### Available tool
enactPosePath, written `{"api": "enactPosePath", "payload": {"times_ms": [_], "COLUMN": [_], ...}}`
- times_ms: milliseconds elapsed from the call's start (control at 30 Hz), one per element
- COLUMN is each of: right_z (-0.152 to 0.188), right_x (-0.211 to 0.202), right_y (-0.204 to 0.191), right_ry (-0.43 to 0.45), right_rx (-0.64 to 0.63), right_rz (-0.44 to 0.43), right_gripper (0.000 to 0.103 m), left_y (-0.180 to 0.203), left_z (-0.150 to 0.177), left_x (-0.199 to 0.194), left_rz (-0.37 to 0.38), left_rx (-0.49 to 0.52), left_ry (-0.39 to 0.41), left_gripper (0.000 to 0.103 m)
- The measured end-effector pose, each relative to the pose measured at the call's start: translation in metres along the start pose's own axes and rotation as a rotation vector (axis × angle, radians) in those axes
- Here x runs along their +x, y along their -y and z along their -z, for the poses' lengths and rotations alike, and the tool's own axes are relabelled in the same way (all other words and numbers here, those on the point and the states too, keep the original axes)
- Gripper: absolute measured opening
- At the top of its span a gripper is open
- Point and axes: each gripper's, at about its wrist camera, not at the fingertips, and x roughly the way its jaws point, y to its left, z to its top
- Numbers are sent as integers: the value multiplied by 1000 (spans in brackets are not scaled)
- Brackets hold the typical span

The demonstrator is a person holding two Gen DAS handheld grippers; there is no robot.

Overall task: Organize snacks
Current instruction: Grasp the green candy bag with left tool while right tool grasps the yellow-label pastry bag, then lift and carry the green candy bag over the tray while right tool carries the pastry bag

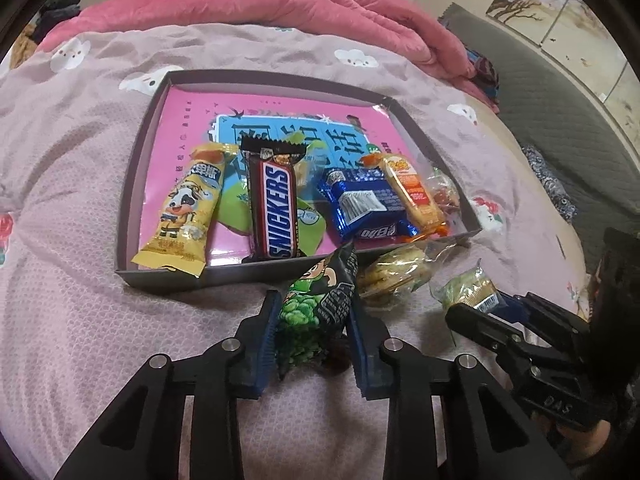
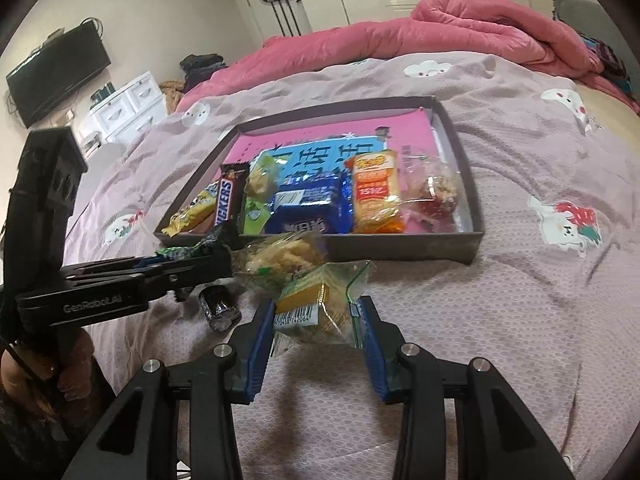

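Observation:
A shallow grey tray (image 1: pixel 160 280) lies on the bed and holds a yellow cow packet (image 1: pixel 184 208), a Snickers bar (image 1: pixel 276 208), a blue packet (image 1: pixel 368 204), an orange packet (image 1: pixel 416 192) and a clear-wrapped sweet (image 1: pixel 444 192). Just in front of its near rim, my left gripper (image 1: pixel 314 304) is shut on a green-and-black snack packet (image 1: pixel 316 300). To the right, my right gripper (image 2: pixel 316 308) is shut on a clear-wrapped yellow cake pack with a barcode (image 2: pixel 312 304). A clear bag of pale biscuits (image 2: pixel 284 256) lies on the cover between the two grippers and the tray (image 2: pixel 400 248).
A small dark wrapped candy (image 2: pixel 218 308) lies on the pink patterned bedcover (image 2: pixel 520 280) beside the left gripper (image 2: pixel 192 264). A bunched pink duvet (image 2: pixel 440 28) lies behind the tray. White drawers (image 2: pixel 128 100) and a wall TV (image 2: pixel 56 68) stand to the left.

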Motion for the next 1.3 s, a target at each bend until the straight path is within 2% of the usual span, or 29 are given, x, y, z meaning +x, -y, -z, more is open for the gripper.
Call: {"api": "enactPosePath", "payload": {"times_ms": [600, 1300], "right_z": [-5, -19], "right_x": [-13, -34], "right_y": [9, 11], "right_ry": [61, 164], "right_rx": [39, 18], "right_rz": [13, 8], "right_gripper": [41, 41], "left_y": [9, 15], "left_z": [-3, -20], "left_x": [-7, -50], "left_rz": [9, -1], "left_rx": [15, -6], "left_ry": [20, 112], "left_gripper": [29, 28]}}
